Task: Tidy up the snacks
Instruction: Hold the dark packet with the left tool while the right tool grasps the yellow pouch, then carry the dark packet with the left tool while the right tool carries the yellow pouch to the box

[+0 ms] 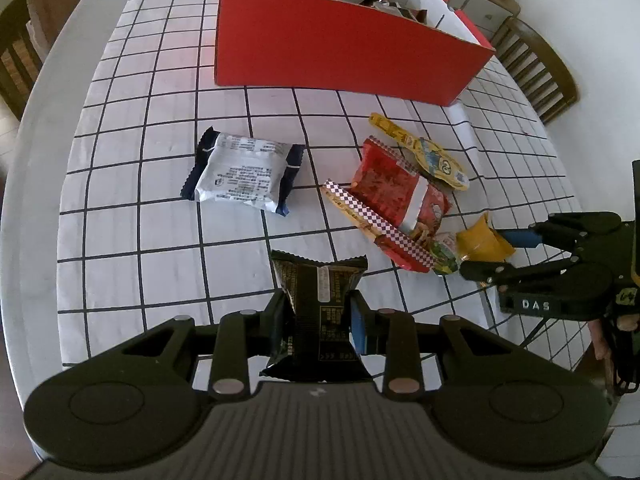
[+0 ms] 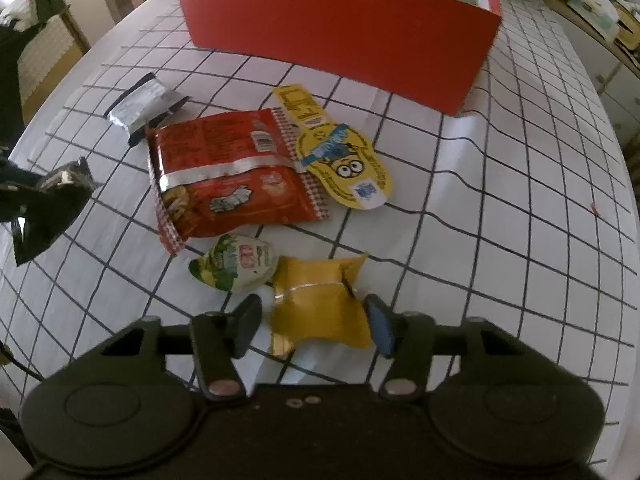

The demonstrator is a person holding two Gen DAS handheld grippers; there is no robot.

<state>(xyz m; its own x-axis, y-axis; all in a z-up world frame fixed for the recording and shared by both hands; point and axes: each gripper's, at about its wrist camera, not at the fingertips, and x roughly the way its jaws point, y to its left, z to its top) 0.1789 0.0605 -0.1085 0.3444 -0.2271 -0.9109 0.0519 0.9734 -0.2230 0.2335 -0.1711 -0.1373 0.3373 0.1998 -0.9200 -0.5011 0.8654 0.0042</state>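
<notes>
My left gripper is shut on a black snack packet and holds it just above the checked tablecloth. My right gripper is open, its fingers on either side of a small yellow packet that lies on the cloth; it also shows in the left wrist view. A red box stands at the far side with some snacks inside. A white and blue packet, a red snack bag, a yellow minion-shaped pack and a green and white egg-shaped snack lie loose.
The round table has wooden chairs at its far left and far right. A shelf with clutter stands behind the table at the right.
</notes>
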